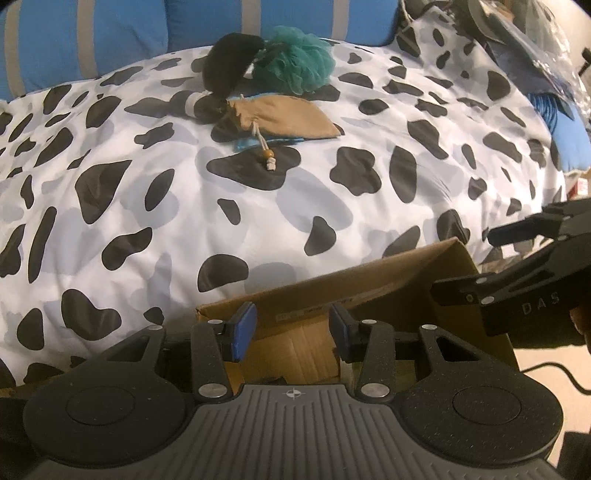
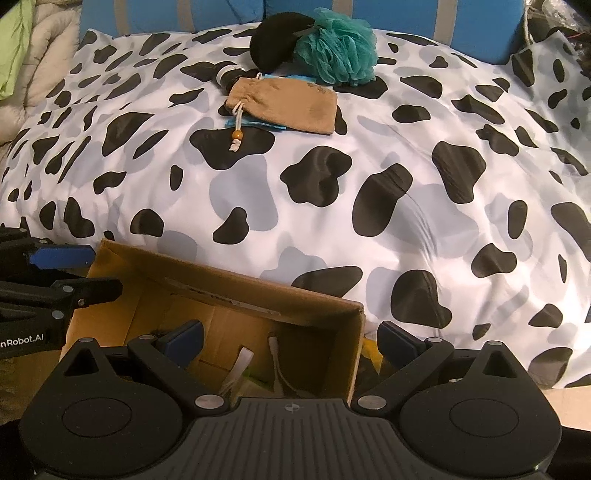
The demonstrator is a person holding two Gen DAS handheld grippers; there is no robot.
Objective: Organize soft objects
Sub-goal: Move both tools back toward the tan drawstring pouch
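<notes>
Brown cardboard is what anchors the scene: an open cardboard box [image 2: 221, 314] sits at the near edge of a bed covered in a black-and-white cow-print duvet [image 2: 369, 206], and both claws hang over it. The left gripper [image 1: 291, 328] has its blue pads partly apart with nothing between them, above the box's left part. The right gripper [image 2: 290, 341] stands wider apart, also empty, straddling the box's right wall.

The soft things lie well beyond the box, far up the duvet near the blue striped pillows [image 1: 122, 33]: a tan drawstring pouch [image 2: 288, 105] with a beaded cord [image 2: 236, 138], a teal mesh bath pouf [image 2: 338, 51] behind it, and a black fuzzy item [image 2: 273, 38] touching the pouf. A black-and-white rolled thing peeks out just beside the pouch; I cannot tell what it is.

I'd judge the risks to be these: the pouch's loose cord could snag or slip out of a pinch, and the pouf and black item sit so close that a grab may drag both. The right claw could also knock the box wall when it lifts away.

Inside the box I make out pale strips and a white cable-like piece at the bottom; the rest is hidden.
</notes>
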